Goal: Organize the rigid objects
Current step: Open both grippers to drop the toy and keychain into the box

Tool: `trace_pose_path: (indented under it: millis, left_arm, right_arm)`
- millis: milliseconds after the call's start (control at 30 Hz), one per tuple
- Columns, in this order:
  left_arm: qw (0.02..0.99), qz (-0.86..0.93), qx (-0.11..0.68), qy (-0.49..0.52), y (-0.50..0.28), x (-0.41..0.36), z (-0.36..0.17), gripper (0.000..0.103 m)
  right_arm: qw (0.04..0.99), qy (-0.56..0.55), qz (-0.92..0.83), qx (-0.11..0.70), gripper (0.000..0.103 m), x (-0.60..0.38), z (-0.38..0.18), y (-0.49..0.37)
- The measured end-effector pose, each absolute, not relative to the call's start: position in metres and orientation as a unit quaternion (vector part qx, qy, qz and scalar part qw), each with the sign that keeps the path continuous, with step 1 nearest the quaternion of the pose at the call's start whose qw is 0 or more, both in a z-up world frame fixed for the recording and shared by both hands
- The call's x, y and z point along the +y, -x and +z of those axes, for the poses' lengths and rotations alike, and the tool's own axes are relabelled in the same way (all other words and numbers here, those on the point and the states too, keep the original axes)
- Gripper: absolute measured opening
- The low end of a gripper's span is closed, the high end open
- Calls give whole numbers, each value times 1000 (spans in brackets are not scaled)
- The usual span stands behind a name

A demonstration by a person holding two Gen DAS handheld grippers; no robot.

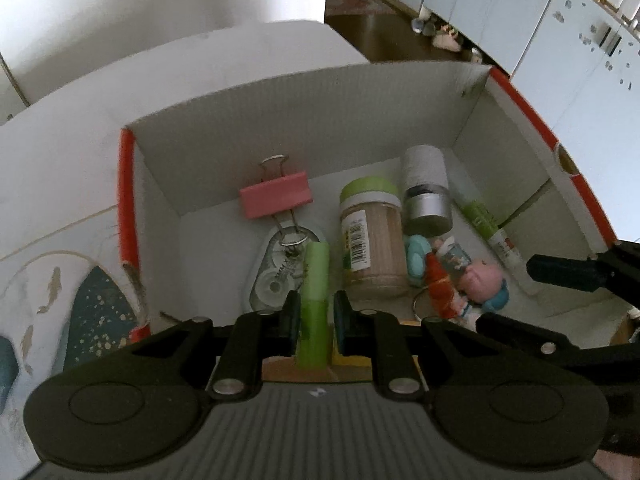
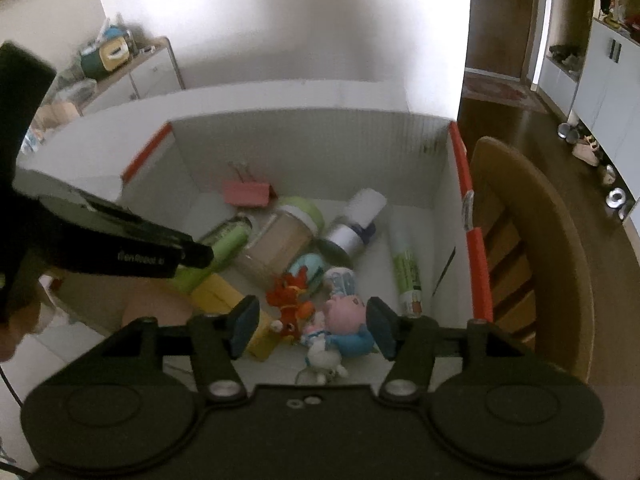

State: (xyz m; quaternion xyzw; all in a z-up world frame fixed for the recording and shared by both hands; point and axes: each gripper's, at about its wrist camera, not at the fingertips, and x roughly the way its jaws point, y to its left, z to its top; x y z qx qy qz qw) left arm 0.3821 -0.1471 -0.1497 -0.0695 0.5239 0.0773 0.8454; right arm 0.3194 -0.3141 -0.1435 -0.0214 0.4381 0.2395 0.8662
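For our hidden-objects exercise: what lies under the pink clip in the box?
Under the pink clip's wire handle lies a clear tape dispenser on the box floor. Its near end is covered by the green marker.

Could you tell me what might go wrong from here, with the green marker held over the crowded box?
1. The left gripper is shut on the green marker; dropped here, it may land on the correction tape or knock the toothpick jar.
2. The open right gripper hangs over the pig figure; lowering could snag it.
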Motion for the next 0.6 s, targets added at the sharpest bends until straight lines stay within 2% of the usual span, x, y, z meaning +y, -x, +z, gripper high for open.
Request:
trace_pose_path:
  millis: [333,600]
  left_arm:
    - [881,62,466,61,-341,-157,-110,17]
    - [907,41,415,57,-301,-159,-78,17]
  right_arm:
    - [881,-21,249,402,64,-323,-109,-293]
    - [894,-57,257,363,78,-320,-83,-267]
